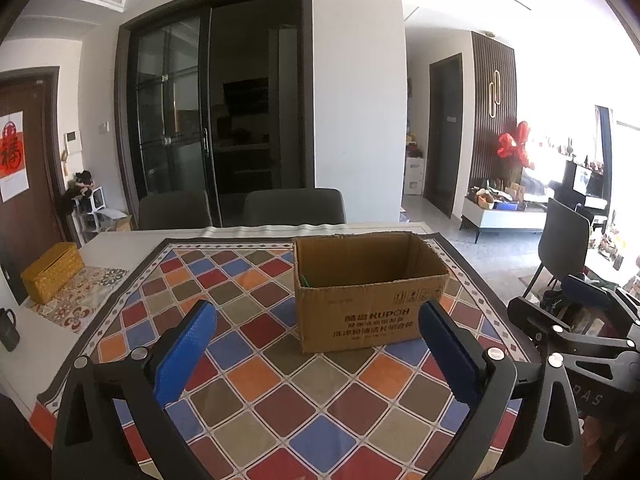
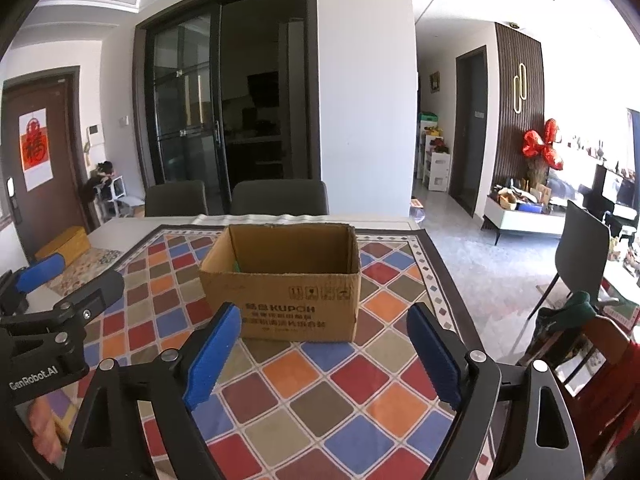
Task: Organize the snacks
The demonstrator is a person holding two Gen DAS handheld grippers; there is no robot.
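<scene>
An open brown cardboard box [image 1: 368, 312] printed KUPOH stands on the chequered tablecloth [image 1: 248, 380]; it also shows in the right wrist view [image 2: 288, 304]. A bit of something green shows inside at its left wall [image 2: 237, 267]; the rest of the inside is hidden. My left gripper [image 1: 320, 316] is open and empty, held above the cloth just in front of the box. My right gripper [image 2: 324, 320] is open and empty, also just in front of the box. Each gripper shows at the edge of the other's view.
A yellow woven box [image 1: 52, 272] lies on a patterned mat at the table's left. A dark mug [image 1: 8, 330] stands at the left edge. Two grey chairs [image 1: 294, 206] stand behind the table, another [image 1: 562, 240] to the right.
</scene>
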